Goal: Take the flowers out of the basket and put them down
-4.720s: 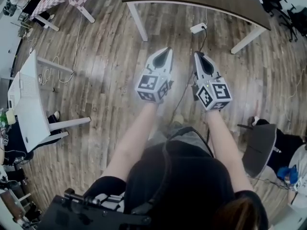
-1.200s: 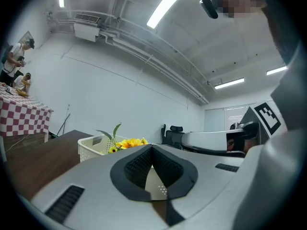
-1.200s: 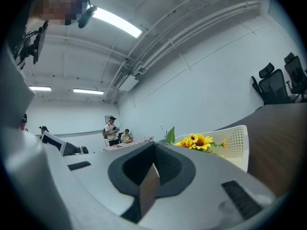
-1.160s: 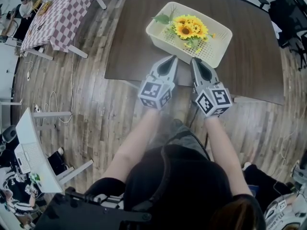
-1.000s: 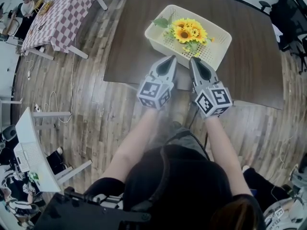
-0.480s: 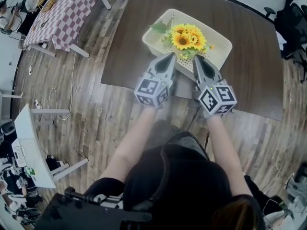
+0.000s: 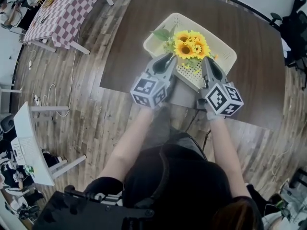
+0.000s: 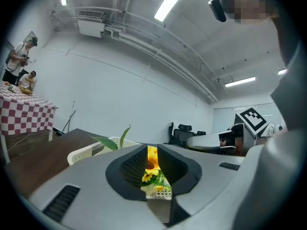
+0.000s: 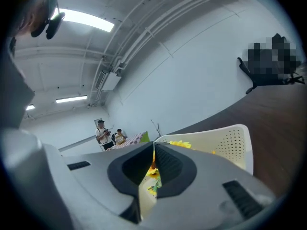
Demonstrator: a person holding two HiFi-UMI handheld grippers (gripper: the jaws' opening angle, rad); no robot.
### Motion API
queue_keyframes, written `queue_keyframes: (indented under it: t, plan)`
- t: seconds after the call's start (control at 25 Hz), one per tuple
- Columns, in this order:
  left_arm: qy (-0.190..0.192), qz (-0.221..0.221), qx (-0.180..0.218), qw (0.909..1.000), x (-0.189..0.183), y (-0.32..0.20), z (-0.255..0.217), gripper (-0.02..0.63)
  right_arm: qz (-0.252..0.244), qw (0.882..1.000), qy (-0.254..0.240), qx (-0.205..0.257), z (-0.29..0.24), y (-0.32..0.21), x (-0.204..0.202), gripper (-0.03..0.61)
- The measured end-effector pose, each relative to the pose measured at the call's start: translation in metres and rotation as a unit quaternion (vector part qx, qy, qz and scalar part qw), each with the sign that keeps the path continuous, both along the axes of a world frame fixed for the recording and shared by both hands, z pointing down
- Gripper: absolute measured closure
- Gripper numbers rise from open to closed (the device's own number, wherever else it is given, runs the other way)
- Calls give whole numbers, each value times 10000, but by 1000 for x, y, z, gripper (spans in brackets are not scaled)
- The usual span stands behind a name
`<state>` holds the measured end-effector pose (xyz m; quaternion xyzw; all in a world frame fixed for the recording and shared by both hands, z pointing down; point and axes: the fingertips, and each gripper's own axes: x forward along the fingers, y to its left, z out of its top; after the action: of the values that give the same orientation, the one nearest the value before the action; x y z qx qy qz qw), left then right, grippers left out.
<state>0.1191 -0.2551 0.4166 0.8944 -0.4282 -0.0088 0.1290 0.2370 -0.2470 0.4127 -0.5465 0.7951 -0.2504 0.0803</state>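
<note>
A cream perforated basket (image 7: pixel 180 17) stands on the dark brown table (image 7: pixel 129 42), with a bunch of yellow sunflowers (image 7: pixel 191 46) and green leaves in it. My left gripper (image 7: pixel 169 56) reaches over the basket's near rim, left of the blooms. Its jaws have just been opening and stand clearly apart, with nothing between them. Through that gap (image 8: pixel 152 147) I see the flowers (image 8: pixel 151 163) and basket (image 8: pixel 91 150) ahead. My right gripper (image 7: pixel 207 60) is over the near rim, right of the flowers. Its jaws (image 9: pixel 153 145) have just been opening to a narrow slit, empty; the flowers (image 9: pixel 153 172) and basket (image 9: pixel 230 143) lie beyond.
A checked-cloth table (image 7: pixel 57 13) stands at the far left with people beside it. Black office chairs (image 7: pixel 297 28) sit past the table's right end. A white desk (image 7: pixel 29 138) is on the wooden floor to my left. Cables trail on the floor.
Both grippers have moved forward from the table's near edge to over the basket's near rim. The left jaws have parted; the right jaws show a thin slit.
</note>
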Motion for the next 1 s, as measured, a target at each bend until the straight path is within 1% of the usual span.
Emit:
queue_keyframes:
  t: [0.04, 0.12, 0.28, 0.32, 0.36, 0.48, 0.56, 0.72, 0.76, 0.8, 0.84, 0.88, 1.0]
  plan:
    - [-29, 0, -34, 10000, -1, -5, 2, 540, 28, 10000, 5, -67, 3, -6, 1, 566]
    - [-117, 1, -118, 9999, -1, -13, 7, 540, 76, 9997, 23, -221, 11, -14, 2, 533]
    - [-158, 45, -284, 9995, 2, -24, 9, 536, 241, 9986, 25, -460, 22, -30, 9, 532]
    - [-176, 69, -334, 9993, 2, -27, 8, 502, 273, 9983, 4, -512, 23, -34, 11, 508]
    - [-202, 87, -391, 9990, 2, -29, 8, 490, 310, 9978, -3, -580, 26, -37, 13, 495]
    - [-257, 97, -588, 9979, 1, -37, 9, 489, 440, 9955, 8, -835, 31, -45, 20, 494]
    - [-289, 115, -716, 9969, 0, -42, 11, 489, 486, 9931, -59, -1064, 38, -50, 24, 454]
    - [-313, 177, -963, 9947, 4, -50, 14, 489, 582, 9863, -160, -1533, 55, -56, 32, 453]
    - [-299, 182, -1021, 9942, 5, -52, 14, 489, 589, 9845, -201, -1638, 59, -57, 33, 449]
    - [-290, 196, -1076, 9936, 5, -54, 14, 489, 586, 9828, -244, -1732, 62, -57, 34, 430]
    - [-292, 222, -1131, 9929, 5, -56, 16, 485, 582, 9812, -283, -1817, 66, -58, 33, 430]
    - [-303, 254, -1188, 9921, 5, -57, 18, 460, 582, 9796, -322, -1897, 70, -57, 33, 430]
    - [-341, 314, -1326, 9901, 5, -61, 23, 460, 571, 9747, -448, -2112, 79, -58, 32, 430]
